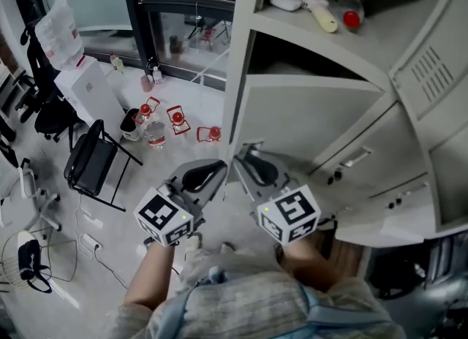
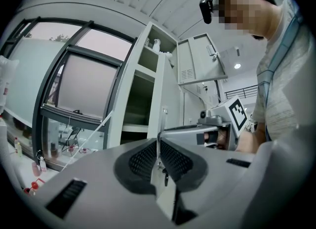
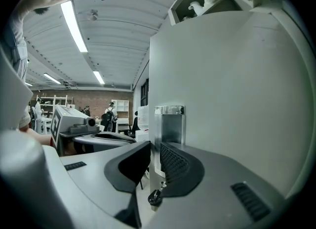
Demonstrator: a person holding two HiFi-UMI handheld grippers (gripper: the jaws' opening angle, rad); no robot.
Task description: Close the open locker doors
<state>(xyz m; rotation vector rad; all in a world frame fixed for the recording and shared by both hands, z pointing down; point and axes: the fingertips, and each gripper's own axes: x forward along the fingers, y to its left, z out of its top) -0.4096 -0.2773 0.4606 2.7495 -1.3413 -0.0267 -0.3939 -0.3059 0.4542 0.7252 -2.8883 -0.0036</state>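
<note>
Pale floor (image 1: 44, 257) filled the left of the head view, with a black chair (image 1: 91, 162) and a cluster of bottles (image 1: 153, 122) well apart from the grey lockers (image 1: 387, 184).

The left gripper (image 1: 210, 175) pointed about level. In its own view its fingers (image 2: 143, 160) were clenched on the thin free edge of the open locker door (image 2: 161, 95), with a small key (image 2: 165, 177) hanging just below the pads. The door's face (image 1: 300, 122) stood out from the cabinet at an angle.

The right gripper (image 1: 256, 172) met the same edge from the other side. Its fingers (image 3: 174, 166) looked clamped around the edge just under the metal handle (image 3: 169, 124), so both tools grasped one door.

To do this step well, the two hands would probably need to swing together along the door's arc rather than push straight in, so the sheet did not twist. A light hold should have been enough. The fingers wrapped the closing edge, so they would likely have to let go before it met the frame, with the last stretch done by a push on the face. The key was worth keeping free of the pads.

At far right an upper door (image 1: 431, 60) with vent slots also stood open, not yet dealt with.
</note>
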